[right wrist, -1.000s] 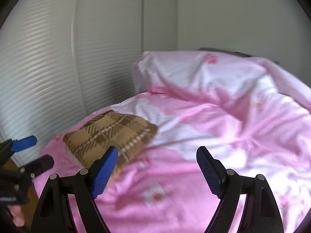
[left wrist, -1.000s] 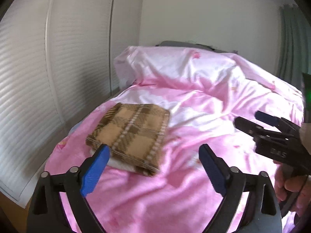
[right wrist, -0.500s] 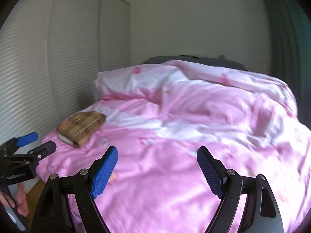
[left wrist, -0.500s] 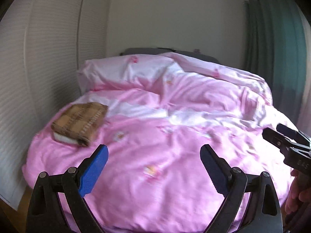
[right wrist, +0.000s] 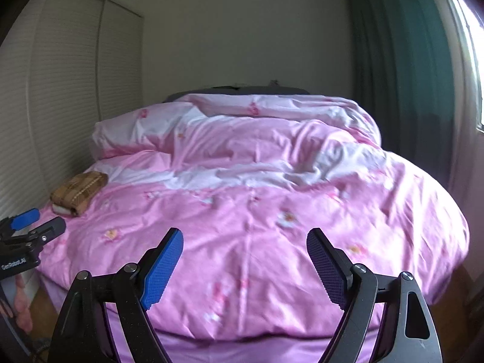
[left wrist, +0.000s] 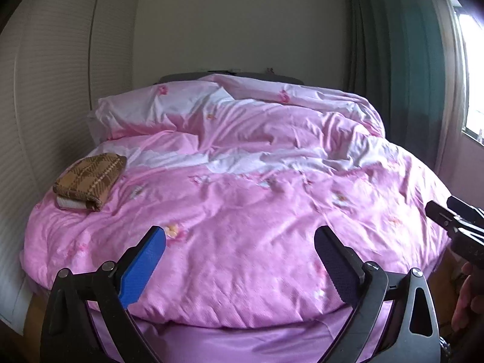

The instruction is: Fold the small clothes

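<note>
A folded brown plaid garment [left wrist: 89, 179] lies on the left edge of the pink bed [left wrist: 242, 211], on top of a white folded piece. It also shows in the right wrist view [right wrist: 78, 192]. My left gripper [left wrist: 240, 243] is open and empty, held back over the foot of the bed, far from the garment. My right gripper [right wrist: 245, 246] is open and empty, also over the foot of the bed. Each gripper shows at the side of the other's view: the right one [left wrist: 453, 216] and the left one [right wrist: 36, 222].
A pink flowered duvet [right wrist: 257, 205] covers the bed, with pillows [left wrist: 157, 112] at the head. White slatted wardrobe doors [left wrist: 45, 90] stand along the left. A dark green curtain [left wrist: 402, 69] and a window are on the right.
Both grippers pulled back from the folded plaid garment to the foot of the bed. The garment now looks small and far to the left. Both stayed open.
</note>
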